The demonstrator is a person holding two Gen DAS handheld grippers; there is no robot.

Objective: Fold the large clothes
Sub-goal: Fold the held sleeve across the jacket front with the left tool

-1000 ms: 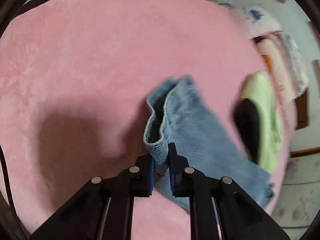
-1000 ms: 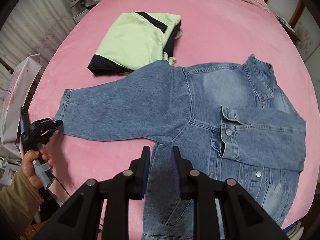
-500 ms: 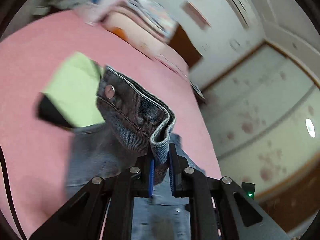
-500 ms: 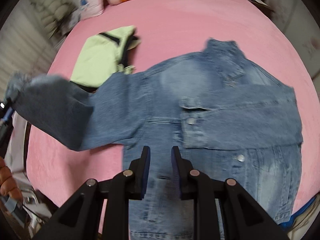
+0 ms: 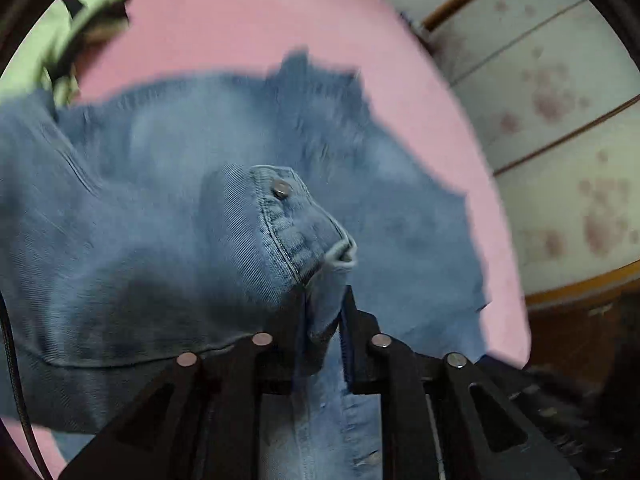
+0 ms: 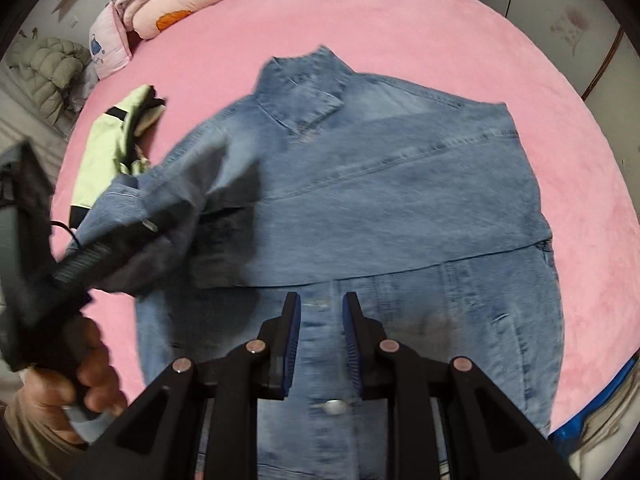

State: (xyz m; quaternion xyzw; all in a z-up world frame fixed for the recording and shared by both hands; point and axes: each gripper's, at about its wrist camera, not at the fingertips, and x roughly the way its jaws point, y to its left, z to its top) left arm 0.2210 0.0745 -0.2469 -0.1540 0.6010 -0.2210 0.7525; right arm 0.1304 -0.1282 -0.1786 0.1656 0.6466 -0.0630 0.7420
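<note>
Denim jacket lies flat at the middle of the pink bed, collar toward the pillow end, hem toward the right gripper. Left gripper has the sleeve cuff between its jaws, which are opening; whether the pads still pinch it cannot be told. The sleeve runs crosswise from the jacket's left edge over the chest. Right gripper hangs over the button placket, jaws slightly apart, empty. Judgement: the left hand is nearer for laying the cuff down.
</note>
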